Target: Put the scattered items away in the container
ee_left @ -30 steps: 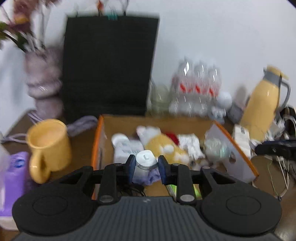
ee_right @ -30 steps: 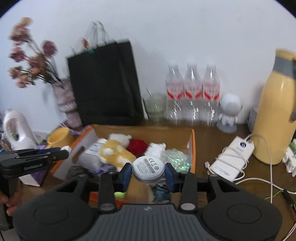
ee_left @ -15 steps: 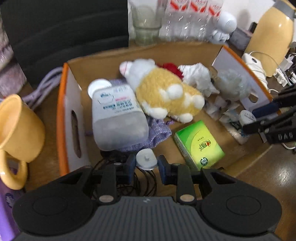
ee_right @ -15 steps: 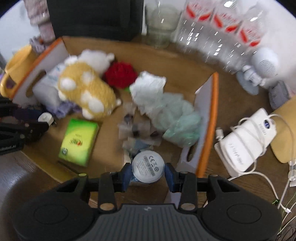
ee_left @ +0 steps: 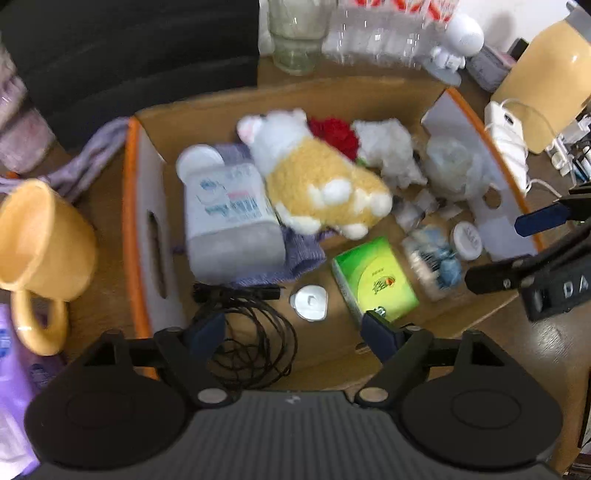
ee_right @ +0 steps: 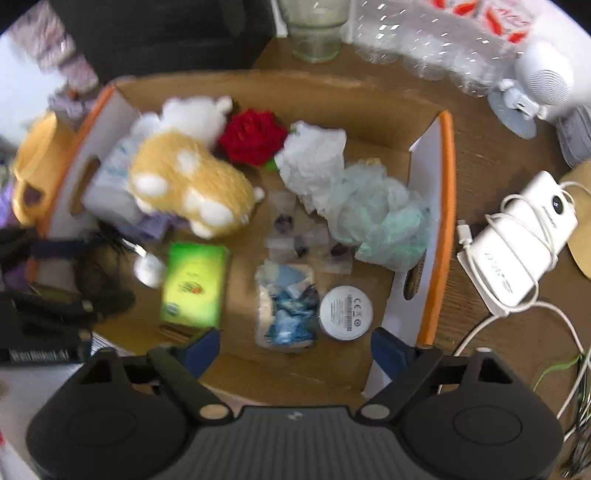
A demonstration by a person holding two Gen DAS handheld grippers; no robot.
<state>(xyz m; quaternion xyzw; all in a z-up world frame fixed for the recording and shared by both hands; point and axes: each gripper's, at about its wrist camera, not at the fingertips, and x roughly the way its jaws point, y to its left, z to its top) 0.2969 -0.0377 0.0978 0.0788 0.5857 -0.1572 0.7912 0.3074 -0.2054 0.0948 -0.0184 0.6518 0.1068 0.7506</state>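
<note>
An open cardboard box (ee_left: 130, 221) (ee_right: 445, 206) with orange-edged flaps holds a yellow-and-white plush toy (ee_left: 317, 188), a white bottle (ee_left: 229, 225), a green carton (ee_left: 375, 282), a red rose (ee_right: 253, 136) and black cable (ee_left: 251, 343). My left gripper (ee_left: 293, 332) points down over the box, jaws opening. Below the gap a small white plug (ee_left: 309, 303) lies loose on the box floor, untouched by the pads. My right gripper (ee_right: 295, 347) also hangs over the box with jaws opening. A round white puck (ee_right: 346, 312) rests free on the floor beside a blue packet (ee_right: 288, 314).
A yellow mug (ee_left: 40, 236) stands left of the box. Behind it are a black bag (ee_left: 129, 55), a glass jar (ee_left: 297, 33) and water bottles (ee_right: 436, 37). To the right lie a white power bank (ee_right: 524, 240) with its cable and a yellow jug (ee_left: 543, 85).
Both grippers tipped downward over the box and spread their jaws. The white plug dropped from the left gripper and the round puck from the right onto the box floor.
</note>
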